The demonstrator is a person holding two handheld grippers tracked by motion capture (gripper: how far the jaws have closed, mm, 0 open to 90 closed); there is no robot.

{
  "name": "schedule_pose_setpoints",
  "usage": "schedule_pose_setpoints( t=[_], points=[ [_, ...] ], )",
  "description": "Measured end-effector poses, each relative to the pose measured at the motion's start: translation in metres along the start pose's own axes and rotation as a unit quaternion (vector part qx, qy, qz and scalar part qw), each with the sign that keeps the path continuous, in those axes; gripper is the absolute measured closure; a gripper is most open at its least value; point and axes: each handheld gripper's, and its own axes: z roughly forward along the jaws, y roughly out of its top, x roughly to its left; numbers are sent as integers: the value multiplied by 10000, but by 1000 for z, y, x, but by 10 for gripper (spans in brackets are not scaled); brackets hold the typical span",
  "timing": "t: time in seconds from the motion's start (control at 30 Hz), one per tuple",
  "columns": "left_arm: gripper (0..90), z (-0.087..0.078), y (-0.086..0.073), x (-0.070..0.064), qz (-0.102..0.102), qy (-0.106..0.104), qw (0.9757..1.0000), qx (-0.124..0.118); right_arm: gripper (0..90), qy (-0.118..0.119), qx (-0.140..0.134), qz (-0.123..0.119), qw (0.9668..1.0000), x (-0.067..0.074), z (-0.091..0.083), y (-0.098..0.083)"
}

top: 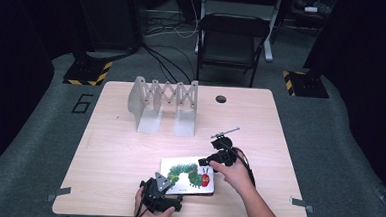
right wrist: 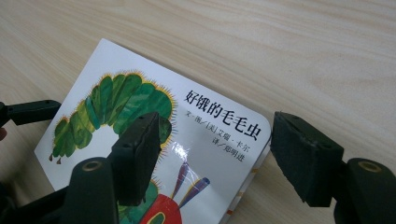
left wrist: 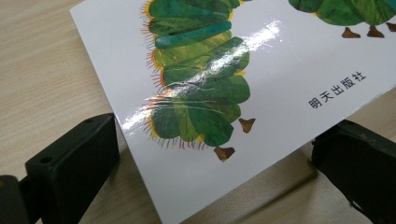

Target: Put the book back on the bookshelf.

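Nearest the person, left gripper (top: 168, 200) sat at the near edge of the surface (top: 113, 149), held in the left hand (top: 148, 214), w/ grey plate on top. In the left gripper view its jaws stood apart, one each side of the book's near corner; neither pad pressed on the cover, so released, nothing grasped.

The book (top: 178, 164), a white board book w/ green caterpillar & red head on the cover, lay flat on the surface near the front edge, a bit right of centre, between the two grippers. Left gripper view showed the glossy cover (left wrist: 261, 79) close up w/ small printed characters near one edge.

Just beyond, right gripper (top: 213, 160) was at the book's far right corner, held by the right hand (top: 230, 173), forearm coming in from bottom right. Right gripper view: jaws wide apart, one over the cover (right wrist: 210, 140), other out past the rounded corner above bare wood; pads not pressing, so released too. Couldn't tell if the lower jaw touched the cover.

Farther back, mid-surface, a grey expanding rack (top: 163, 104) stood upright, well apart from the book. A round hole (top: 221, 99) was in the surface near the far edge. Beyond the surface, a black folding chair (top: 232, 40) on the floor.
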Motion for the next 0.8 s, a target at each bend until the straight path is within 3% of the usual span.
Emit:
schedule_pose_setpoints(
  t=[0.07, 0.1, 0.17, 0.33, 0.57, 0.8],
  points=[
    [6, 1, -1, -2, 10, 112, 9999, -32, 343, -5, 3, -59, 10000, -1, 2, 0],
    [12, 1, -1, -2, -7, 81, 10000, -46, 384, 147, -24, -51, 9999, -2, 3, -1],
    [35, 0, -1, 0, 59, 112, 9999, -59, 376, 472, 39, 53, 9989, -1, 5, -1],
    [37, 0, -2, -1, 1, 122, 9999, -87, 371, 310, 73, -21, 9995, 0, 9, -1],
    [36, 0, -2, 0, 11, 113, 9999, -104, 345, 109, 41, 144, 9998, -9, 9, -1],
    [37, 1, -2, 1, 16, 105, 9999, -136, 331, -9, 260, 229, 9994, -18, 20, -3]
  ],
)
